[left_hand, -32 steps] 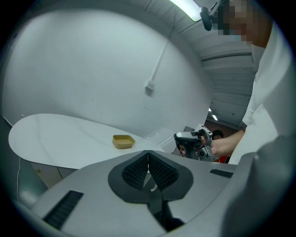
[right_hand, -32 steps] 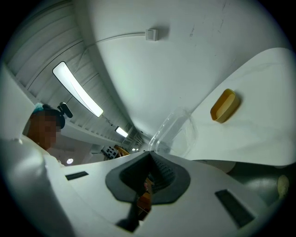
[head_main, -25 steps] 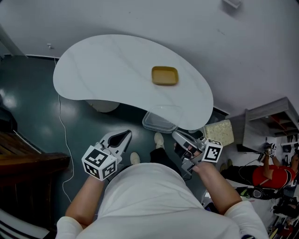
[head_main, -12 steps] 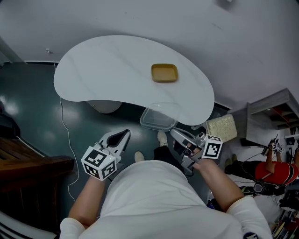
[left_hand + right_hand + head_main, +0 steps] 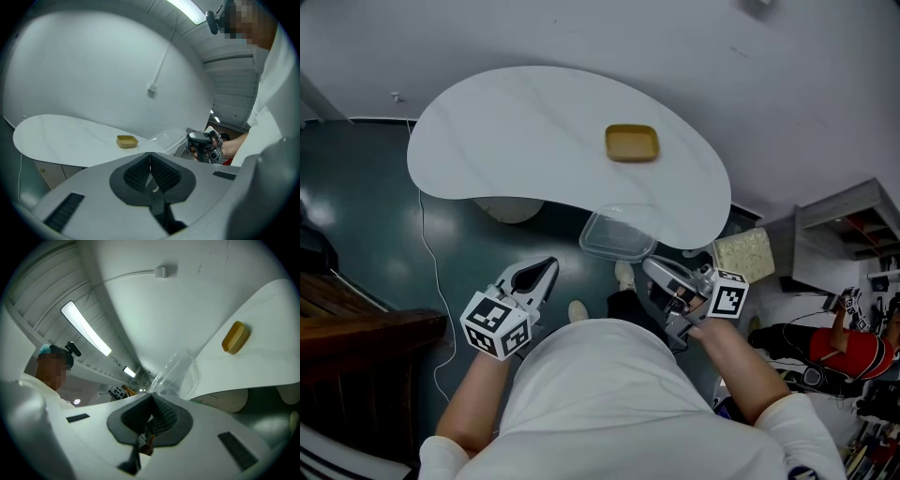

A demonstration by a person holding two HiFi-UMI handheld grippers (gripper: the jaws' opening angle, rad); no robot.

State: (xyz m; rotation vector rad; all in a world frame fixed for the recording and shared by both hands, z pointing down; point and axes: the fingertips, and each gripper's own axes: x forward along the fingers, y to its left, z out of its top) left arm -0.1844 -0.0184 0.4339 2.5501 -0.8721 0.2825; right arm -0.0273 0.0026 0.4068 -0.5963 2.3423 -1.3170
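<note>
Our left gripper (image 5: 549, 266) and right gripper (image 5: 650, 268) had jaws together. At twelve o'clock lay one clear container (image 5: 617, 234), one yellow tray (image 5: 631, 142).

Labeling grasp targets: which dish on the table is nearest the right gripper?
The clear plastic container, overhanging the near edge of the table just ahead of the right gripper. The small yellow dish lies farther back.

The table (image 5: 487, 131) is finished smooth and white; the container (image 5: 617, 236) is formed of clear glossy plastic; the dish (image 5: 631, 142) is finished matt.
</note>
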